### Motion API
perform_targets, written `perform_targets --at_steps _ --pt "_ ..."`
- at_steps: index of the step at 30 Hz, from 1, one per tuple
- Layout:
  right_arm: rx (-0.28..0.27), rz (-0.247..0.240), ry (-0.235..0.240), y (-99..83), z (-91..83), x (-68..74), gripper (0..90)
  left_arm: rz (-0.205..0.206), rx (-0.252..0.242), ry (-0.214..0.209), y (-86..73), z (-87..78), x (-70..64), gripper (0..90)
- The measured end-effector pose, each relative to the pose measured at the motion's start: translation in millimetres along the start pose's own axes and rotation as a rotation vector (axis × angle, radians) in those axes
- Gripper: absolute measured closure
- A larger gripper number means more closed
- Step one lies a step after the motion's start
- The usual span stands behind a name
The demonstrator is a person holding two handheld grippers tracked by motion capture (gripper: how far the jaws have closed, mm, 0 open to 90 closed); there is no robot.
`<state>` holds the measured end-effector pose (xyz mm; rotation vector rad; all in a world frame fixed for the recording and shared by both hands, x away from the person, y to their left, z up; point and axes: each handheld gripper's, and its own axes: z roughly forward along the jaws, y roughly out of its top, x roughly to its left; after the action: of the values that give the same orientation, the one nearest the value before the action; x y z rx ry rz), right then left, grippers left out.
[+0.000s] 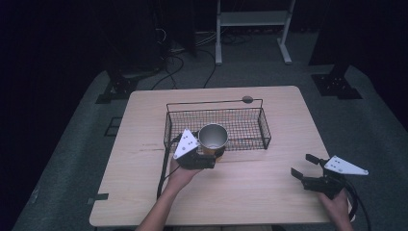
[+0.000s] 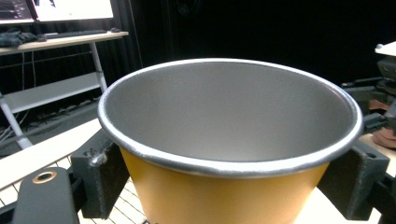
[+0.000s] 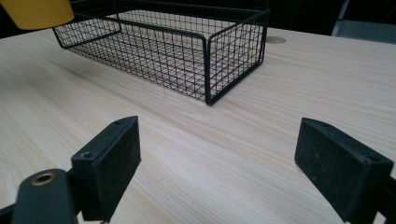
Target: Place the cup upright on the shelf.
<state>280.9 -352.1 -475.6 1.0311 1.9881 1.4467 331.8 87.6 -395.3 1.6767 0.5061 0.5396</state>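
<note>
The left hand-held gripper is clamped on a yellow cup with a bare metal inside, one black jaw pressing each side of the wall just under the rim. In the high view the cup is upright at the near edge of the black wire basket, toward its left end; whether it is over the rim or just in front of it cannot be told. In the right gripper view its yellow bottom hangs clear above the basket's corner.

The step in hand looks like setting the cup into the basket. To do it well, keep the cup level, carry it past the near wire wall so the bottom clears it, lower until it sits flat on the mesh floor — and only then spread the jaws. The grip is high on a tapering wall, so a tilt could let it slide.

The right hand-held gripper rests low over the bare tabletop, well apart from the basket, jaws wide and empty.

No brand, label or writing can be read on the cup, basket or grippers.
</note>
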Motion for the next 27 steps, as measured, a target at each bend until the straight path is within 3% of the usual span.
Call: perform_targets --at_steps 4,21,27 --pt "-0.001 0.002 0.000 0.0 -0.1 -0.1 13.3 -0.012 -0.008 -0.003 6.9 5.2 5.3 14.0" --pt "-0.009 0.007 0.004 0.0 -0.6 -0.7 13.3 0.005 -0.002 -0.003 26.9 21.7 24.5 14.1" --pt "-0.008 0.007 0.004 0.1 -0.6 -0.6 13.3 -0.027 0.002 -0.006 29.8 27.5 35.3 14.1"
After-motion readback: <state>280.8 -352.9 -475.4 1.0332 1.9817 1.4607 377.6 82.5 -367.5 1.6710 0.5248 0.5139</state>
